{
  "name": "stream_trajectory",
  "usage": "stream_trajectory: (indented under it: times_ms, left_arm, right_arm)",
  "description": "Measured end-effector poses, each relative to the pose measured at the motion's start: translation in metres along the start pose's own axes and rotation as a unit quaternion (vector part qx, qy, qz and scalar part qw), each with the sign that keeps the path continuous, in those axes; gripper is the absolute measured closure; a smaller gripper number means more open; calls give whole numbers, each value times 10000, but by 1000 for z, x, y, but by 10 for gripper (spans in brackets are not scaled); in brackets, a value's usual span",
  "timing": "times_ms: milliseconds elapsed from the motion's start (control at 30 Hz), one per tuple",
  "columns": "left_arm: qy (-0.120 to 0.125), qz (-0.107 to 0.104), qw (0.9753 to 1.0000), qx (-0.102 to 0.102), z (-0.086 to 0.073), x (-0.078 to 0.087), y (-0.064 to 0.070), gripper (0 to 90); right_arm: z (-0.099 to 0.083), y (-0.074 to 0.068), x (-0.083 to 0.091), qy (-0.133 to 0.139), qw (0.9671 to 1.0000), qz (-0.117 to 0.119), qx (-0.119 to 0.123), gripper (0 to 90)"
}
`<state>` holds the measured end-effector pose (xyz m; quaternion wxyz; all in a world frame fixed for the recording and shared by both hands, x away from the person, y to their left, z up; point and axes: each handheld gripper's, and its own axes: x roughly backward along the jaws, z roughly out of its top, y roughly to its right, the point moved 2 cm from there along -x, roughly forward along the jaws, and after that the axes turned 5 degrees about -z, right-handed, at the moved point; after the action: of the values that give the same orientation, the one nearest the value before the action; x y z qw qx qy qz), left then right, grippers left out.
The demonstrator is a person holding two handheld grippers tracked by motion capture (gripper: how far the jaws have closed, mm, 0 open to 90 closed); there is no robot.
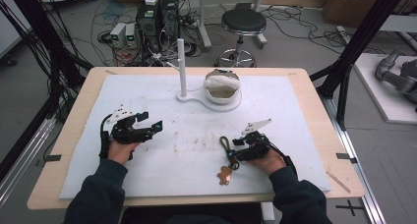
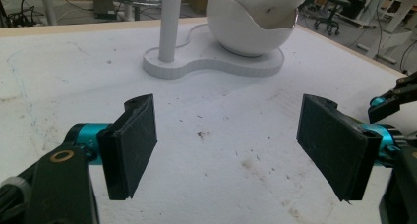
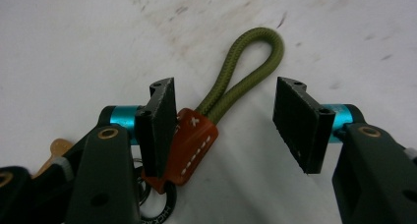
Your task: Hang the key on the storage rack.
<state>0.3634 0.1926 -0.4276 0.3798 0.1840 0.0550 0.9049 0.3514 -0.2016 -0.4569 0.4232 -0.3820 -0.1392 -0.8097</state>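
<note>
— Biggest first: bench (image 1: pixel 314 111) with pale wooden edges, covered by a white, stained mat (image 1: pixel 275 130).

— Toward the far middle of that mat, a white stand (image 1: pixel 209 100): flat base, upright post (image 1: pixel 181 67) on the left part, cracked-egg-shaped white bowl (image 1: pixel 222 89) on the right part. Seen again close up in the left gripper view, post (image 2: pixel 169 22) and bowl (image 2: pixel 251 25) both beyond the jaws.

— And the arms?

— Dark sleeves entering from the bottom edge. Left hand-held gripper (image 1: pixel 146 122) over the left half of the mat, well apart from the stand. Jaws spread wide in its own view, nothing between them but bare stained mat.

— Right one?

— Right hand-held gripper (image 1: pixel 235 148) lower and right of centre, near the front edge. Jaws also wide apart, clamped on nothing. Keychain (image 3: pixel 216 111) lying flat on the mat between them.

— Where exactly?

— Olive cord loop (image 3: pixel 246 67) reaching away past the jaw tips; brown leather tab (image 3: pixel 194 143) with white stitching right against the inner face of the jaw at the left in that view, clear of the other. Black ring (image 3: pixel 162 207) below the tab, partly hidden behind that jaw.

— Anything smaller?

— Tan charm (image 1: pixel 225 175) at the keychain's near end, in the high view just left of the right hand.
</note>
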Motion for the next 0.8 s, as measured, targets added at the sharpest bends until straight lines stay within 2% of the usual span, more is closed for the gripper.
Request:
stream_trajectory:
  times_ms: [67,100,133,167,200,233,267,300,333,367,400,433,467,500,533,600,667,700,733,800]
  left_arm:
    - [-7,-6,10000,3,0,0,0,231]
    - [-14,-2,10000,7,0,0,0,231]
    - [-12,3,10000,11,0,0,0,232]
    - [-21,-3,10000,3,0,0,0,233]
    - [-38,0,10000,4,0,0,0,233]
    - [-52,-10,10000,4,-1,-1,0,233]
    - [-60,-11,10000,11,-1,-1,0,235]
    - [-59,-8,10000,-2,-1,-1,0,237]
    - [-58,-8,10000,0,-1,-1,0,239]
    - [-56,-5,10000,4,-1,-1,0,240]
    - [-54,-5,10000,7,-1,-1,0,240]
    - [-49,-1,10000,15,-1,-1,0,241]
    - [-58,-2,10000,8,-1,-1,0,241]
    - [-56,-7,10000,7,-1,-1,0,241]
    - [-62,-10,10000,1,-1,-1,0,241]
    - [-64,-4,10000,16,-1,-1,-1,241]
    - [-72,4,10000,21,-1,-1,0,241]
    - [-83,3,10000,12,-1,0,0,241]
    - [-82,7,10000,9,-1,0,-1,241]
    - [-81,10,10000,13,-1,-1,0,241]
  right_arm:
    - [1,-3,-3,-44,9999,-76,82,440]
    - [2,-5,-2,-88,9999,-77,124,518]
    - [3,-8,-2,-138,9997,91,163,597]
    - [4,-10,-3,-153,9995,60,267,604]
    - [4,-12,-3,-182,9992,13,357,649]
    - [6,-14,-3,-209,9987,67,457,728]
    - [6,-16,-3,-217,9982,57,565,738]
    - [7,-18,-3,-217,9973,-69,698,748]
    - [9,-19,-3,-162,9953,-328,901,756]
    - [11,-18,-3,-117,9930,-623,992,760]
    - [12,-15,-3,-65,9917,-827,980,760]
    - [13,-5,-3,95,9921,-963,799,725]
    - [13,-5,-3,95,9921,-963,799,725]
    - [13,-2,-3,117,9929,-957,692,659]
    - [11,3,-3,109,9943,-944,486,576]
    - [8,6,-2,36,9963,-818,266,490]
    - [5,5,-3,-167,9973,-671,258,398]
    - [3,3,-2,-212,9965,-680,436,395]
    - [3,0,-1,-268,9951,-796,527,395]
    - [3,0,-2,-299,9955,-807,398,397]
